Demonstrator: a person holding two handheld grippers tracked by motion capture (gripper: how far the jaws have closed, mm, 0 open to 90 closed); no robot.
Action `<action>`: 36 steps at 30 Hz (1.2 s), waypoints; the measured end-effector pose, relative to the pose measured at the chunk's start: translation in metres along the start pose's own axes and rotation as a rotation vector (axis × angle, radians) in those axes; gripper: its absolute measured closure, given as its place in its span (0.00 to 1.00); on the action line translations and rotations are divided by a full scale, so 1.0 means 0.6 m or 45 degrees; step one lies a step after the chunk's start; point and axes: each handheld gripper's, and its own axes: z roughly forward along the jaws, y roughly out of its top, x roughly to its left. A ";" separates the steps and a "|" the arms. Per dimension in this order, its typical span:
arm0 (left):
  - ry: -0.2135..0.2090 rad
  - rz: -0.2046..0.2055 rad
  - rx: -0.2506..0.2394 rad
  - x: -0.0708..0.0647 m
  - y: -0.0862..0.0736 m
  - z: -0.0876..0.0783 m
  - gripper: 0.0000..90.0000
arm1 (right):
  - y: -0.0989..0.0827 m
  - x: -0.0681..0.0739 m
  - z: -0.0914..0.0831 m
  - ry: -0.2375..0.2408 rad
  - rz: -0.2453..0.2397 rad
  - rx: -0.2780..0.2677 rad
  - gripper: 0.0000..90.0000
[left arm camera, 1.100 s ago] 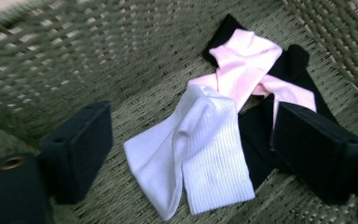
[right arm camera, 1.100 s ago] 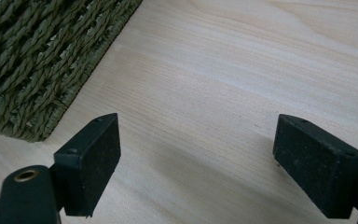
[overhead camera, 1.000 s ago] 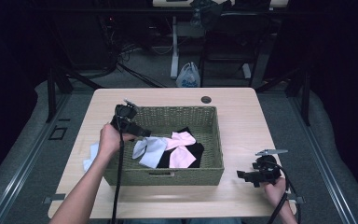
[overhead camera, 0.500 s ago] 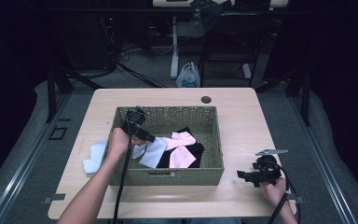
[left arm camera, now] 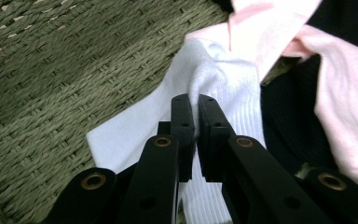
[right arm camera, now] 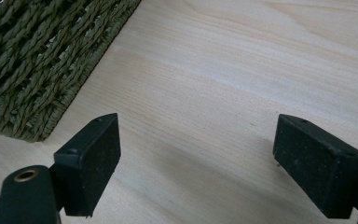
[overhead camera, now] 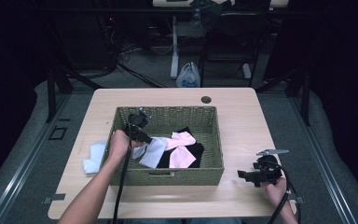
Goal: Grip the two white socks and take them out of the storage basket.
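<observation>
left gripper [left arm camera: 195, 105] inside the wicker basket [overhead camera: 214, 140], jaws just closed, clamped on a fold of the white sock [left arm camera: 223, 84]; its toe end hidden under them. right gripper [right arm camera: 196, 154] right of basket, jaws apart over bare table [right arm camera: 242, 70].

Desk [overhead camera: 242, 116]: pale wood top, rounded corners, one round dark cable hole [overhead camera: 206, 99] near the far edge; woven green basket [overhead camera: 168, 176] at the centre, standing directly on the top; light blue cloth [overhead camera: 93, 157] lying flat on the wood just beside the basket's left wall.
</observation>
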 end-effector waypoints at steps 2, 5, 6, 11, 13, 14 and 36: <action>-0.005 0.000 -0.005 -0.001 -0.001 -0.004 0.96 | 0.000 0.000 0.000 -0.003 0.000 -0.001 0.16; -0.004 0.008 -0.030 -0.003 -0.006 -0.024 0.96 | 0.000 0.000 -0.001 -0.001 0.002 -0.004 0.16; -0.006 0.018 -0.042 -0.004 -0.009 -0.039 0.96 | 0.000 0.000 -0.001 -0.002 0.002 -0.003 0.16; -0.010 0.047 -0.078 -0.006 -0.013 -0.076 0.96 | 0.000 0.001 0.000 -0.003 0.004 -0.002 0.16; 0.014 0.062 -0.087 -0.010 -0.014 -0.089 0.96 | 0.000 0.001 0.000 -0.002 0.005 -0.001 0.16; 0.014 0.062 -0.087 -0.010 -0.014 -0.089 0.96 | 0.000 0.001 0.000 -0.002 0.005 -0.001 0.16; 0.073 0.148 -0.154 -0.036 0.017 -0.209 0.96 | 0.000 0.001 0.001 -0.003 0.006 -0.001 0.16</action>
